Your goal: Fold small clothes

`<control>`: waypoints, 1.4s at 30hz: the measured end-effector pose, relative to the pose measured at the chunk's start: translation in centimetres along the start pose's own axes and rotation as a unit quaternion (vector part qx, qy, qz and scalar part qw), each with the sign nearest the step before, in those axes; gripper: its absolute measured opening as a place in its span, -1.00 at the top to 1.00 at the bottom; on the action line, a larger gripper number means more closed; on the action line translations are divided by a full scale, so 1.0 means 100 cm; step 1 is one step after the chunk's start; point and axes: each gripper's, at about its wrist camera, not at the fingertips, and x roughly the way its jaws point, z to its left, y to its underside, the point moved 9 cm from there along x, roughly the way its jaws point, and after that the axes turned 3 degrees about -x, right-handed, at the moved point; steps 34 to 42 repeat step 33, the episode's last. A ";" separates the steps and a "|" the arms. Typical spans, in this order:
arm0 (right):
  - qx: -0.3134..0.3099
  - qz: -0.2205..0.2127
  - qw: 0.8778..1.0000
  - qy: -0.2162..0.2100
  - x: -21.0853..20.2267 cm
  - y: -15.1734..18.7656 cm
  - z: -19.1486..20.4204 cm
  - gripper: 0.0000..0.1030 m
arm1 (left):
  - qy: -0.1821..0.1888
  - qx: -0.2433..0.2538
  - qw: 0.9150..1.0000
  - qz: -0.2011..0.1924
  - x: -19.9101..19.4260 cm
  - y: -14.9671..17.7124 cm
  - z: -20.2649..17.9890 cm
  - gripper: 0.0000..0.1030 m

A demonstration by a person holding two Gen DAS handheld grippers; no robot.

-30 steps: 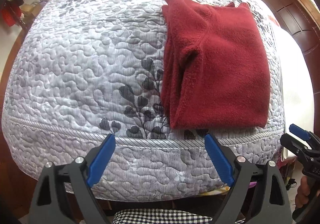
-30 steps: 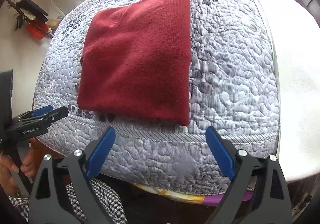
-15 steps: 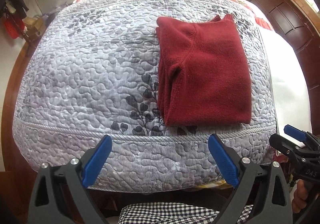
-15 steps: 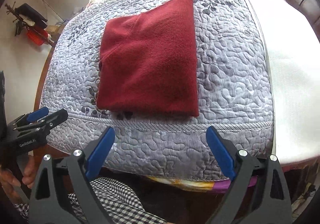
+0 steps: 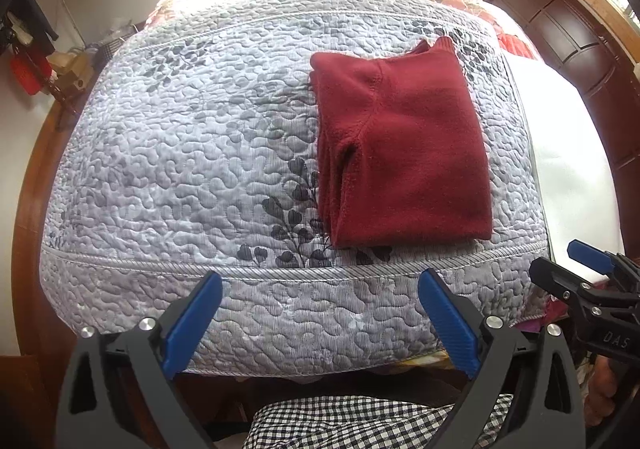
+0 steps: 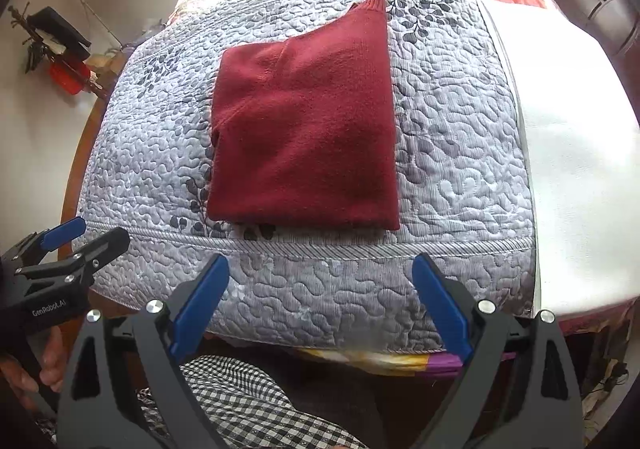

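Observation:
A dark red fleece garment [image 5: 404, 153] lies folded into a compact rectangle on the grey quilted bedspread [image 5: 192, 153], close to the bed's near edge; the right wrist view shows the same garment [image 6: 308, 137] with a ribbed cuff poking out at its far corner. My left gripper [image 5: 320, 313] is open and empty, held back below the bed's edge, left of the garment. Also open and empty, my right gripper [image 6: 320, 293] hovers off the near edge, facing the garment. Each gripper shows at the side of the other's view.
A white sheet [image 6: 572, 153] covers the bed to the right of the quilt [image 6: 452, 153]. Dark wooden furniture [image 5: 576, 33] stands at the far right. A stand with red and black items [image 6: 60, 57] is at the left wall. Checked trousers [image 5: 360, 425] lie below the grippers.
Both grippers have pulled back from the bed, so the folded garment looks smaller and farther away. The garment itself has not moved. Both grippers stay open.

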 end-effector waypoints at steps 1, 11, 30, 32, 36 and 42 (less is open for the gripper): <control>-0.001 0.000 1.000 0.003 0.000 0.000 0.000 -0.79 | 0.000 0.000 1.000 0.001 0.000 0.000 0.001 -0.92; -0.011 -0.002 1.000 0.028 0.002 -0.002 -0.003 -0.79 | 0.001 0.000 1.000 0.009 0.005 0.003 0.000 -0.92; -0.015 0.011 0.999 0.034 0.009 0.002 -0.003 -0.85 | 0.001 0.000 1.000 0.016 0.009 0.006 -0.001 -0.92; -0.014 0.011 0.999 0.036 0.009 0.002 -0.005 -0.85 | 0.001 0.001 1.000 0.017 0.010 0.006 -0.001 -0.92; -0.012 0.011 0.999 0.036 0.009 0.002 -0.005 -0.85 | 0.001 0.001 1.000 0.017 0.010 0.006 -0.001 -0.92; -0.012 0.011 0.999 0.036 0.009 0.002 -0.005 -0.85 | 0.001 0.001 1.000 0.017 0.010 0.006 -0.001 -0.92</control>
